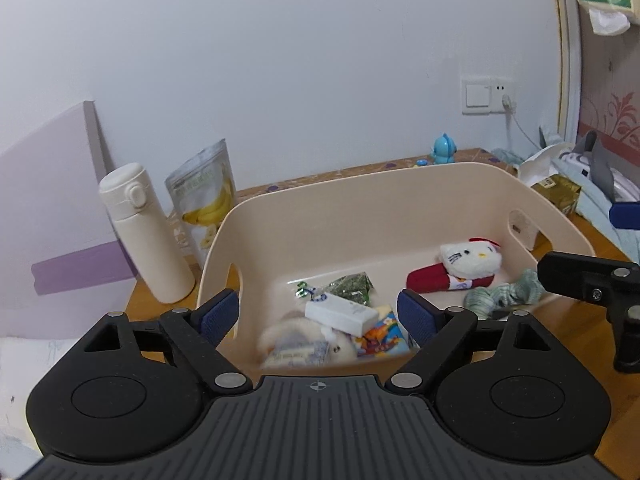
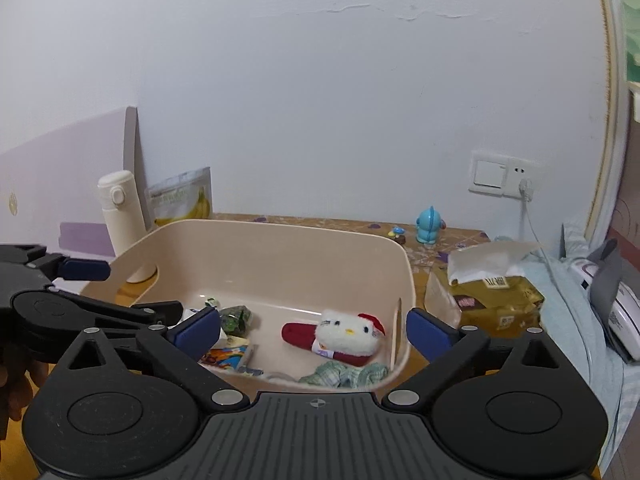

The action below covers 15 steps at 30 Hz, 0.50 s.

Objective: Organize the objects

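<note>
Left gripper [image 1: 318, 314] and right gripper [image 2: 313, 331], fingers spread and holding nothing, above a beige bin [image 1: 360, 184] near the table's back edge. Toys and packets already inside. Probably between pickups; next, likely the bottle [image 1: 144, 232] or banana pouch [image 1: 206, 196] beside the bin's left wall.

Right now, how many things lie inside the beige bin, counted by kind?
Plush toys: 2, the Hello Kitty plush and a blurred cream plush
Packets: 2, the green packet and the colourful packet
White box: 1
Green checked cloth: 1
Total: 6 in the beige bin
</note>
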Each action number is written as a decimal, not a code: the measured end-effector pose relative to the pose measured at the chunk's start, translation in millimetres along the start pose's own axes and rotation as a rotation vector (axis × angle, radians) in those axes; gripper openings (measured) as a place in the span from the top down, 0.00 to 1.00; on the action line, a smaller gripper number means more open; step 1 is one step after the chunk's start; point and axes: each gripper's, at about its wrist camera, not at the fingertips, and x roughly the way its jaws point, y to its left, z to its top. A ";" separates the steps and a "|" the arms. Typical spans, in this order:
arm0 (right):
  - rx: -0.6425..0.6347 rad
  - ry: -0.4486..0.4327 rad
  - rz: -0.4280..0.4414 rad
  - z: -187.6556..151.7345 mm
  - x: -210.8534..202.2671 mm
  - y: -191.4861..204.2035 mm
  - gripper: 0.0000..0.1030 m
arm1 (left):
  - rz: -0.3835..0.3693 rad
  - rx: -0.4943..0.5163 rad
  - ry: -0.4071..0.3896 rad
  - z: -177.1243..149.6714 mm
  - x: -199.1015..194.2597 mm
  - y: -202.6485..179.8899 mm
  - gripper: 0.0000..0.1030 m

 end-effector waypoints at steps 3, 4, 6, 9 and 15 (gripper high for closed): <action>0.012 -0.003 0.005 -5.5 -12.2 -1.3 0.00 | 0.001 -0.006 -0.009 -7.5 -14.7 -1.5 0.15; 0.013 -0.003 0.007 -7.3 -16.1 -1.7 0.00 | 0.006 -0.007 -0.017 -10.1 -20.7 -2.2 0.14; 0.016 0.004 0.015 -12.1 -24.4 -1.7 0.00 | 0.001 0.001 -0.016 -14.4 -30.7 -3.6 0.14; 0.027 0.021 0.033 -20.5 -34.1 -2.5 0.00 | -0.007 0.004 -0.017 -22.8 -46.1 -6.1 0.14; 0.036 0.027 0.048 -38.3 -57.2 0.8 0.00 | -0.016 -0.057 -0.016 -38.1 -73.7 -5.0 0.14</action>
